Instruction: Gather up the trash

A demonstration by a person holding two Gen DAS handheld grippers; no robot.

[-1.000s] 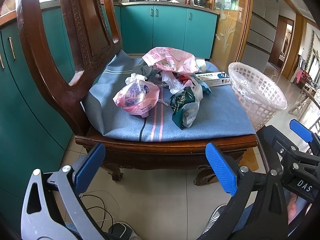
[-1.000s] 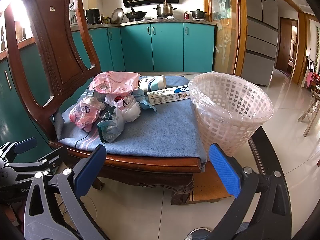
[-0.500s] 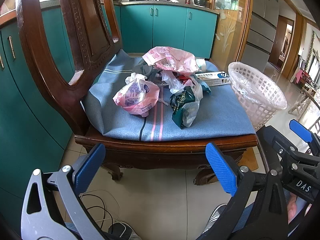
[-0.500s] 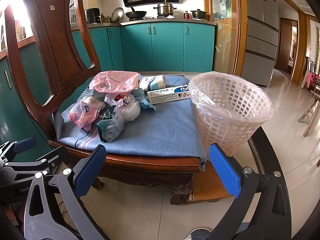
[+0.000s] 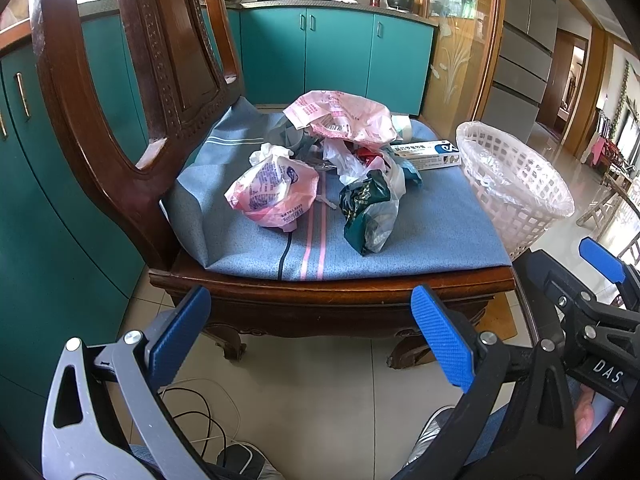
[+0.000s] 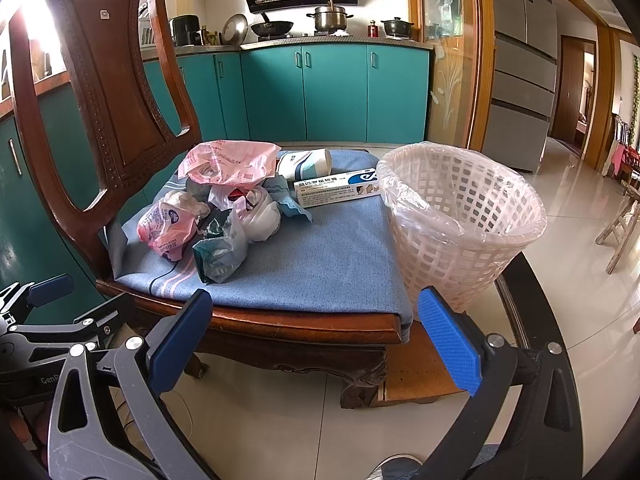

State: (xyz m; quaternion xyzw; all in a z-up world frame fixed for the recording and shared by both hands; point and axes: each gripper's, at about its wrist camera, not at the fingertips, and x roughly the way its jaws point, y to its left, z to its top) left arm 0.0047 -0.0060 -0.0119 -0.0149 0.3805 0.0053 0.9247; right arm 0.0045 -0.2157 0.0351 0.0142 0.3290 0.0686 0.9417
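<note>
A heap of trash lies on the blue seat cushion (image 5: 432, 236) of a wooden chair: a pink printed bag (image 5: 274, 192), a dark green wrapper (image 5: 366, 208), a larger pink bag (image 5: 340, 114), crumpled white plastic (image 6: 260, 210), a long white-and-blue box (image 6: 340, 190) and a white cup (image 6: 306, 162) on its side. A white lattice basket (image 6: 460, 224) with a clear liner stands at the cushion's right edge. My left gripper (image 5: 312, 334) is open, low in front of the chair, holding nothing. My right gripper (image 6: 314, 336) is open too, short of the seat's front rail.
The carved chair back (image 6: 104, 92) rises on the left. Teal cabinets (image 5: 336, 56) line the far wall, with pots on the counter. A fridge (image 6: 524, 64) stands on the right. Cables (image 5: 192, 412) and a person's shoes lie on the tiled floor below.
</note>
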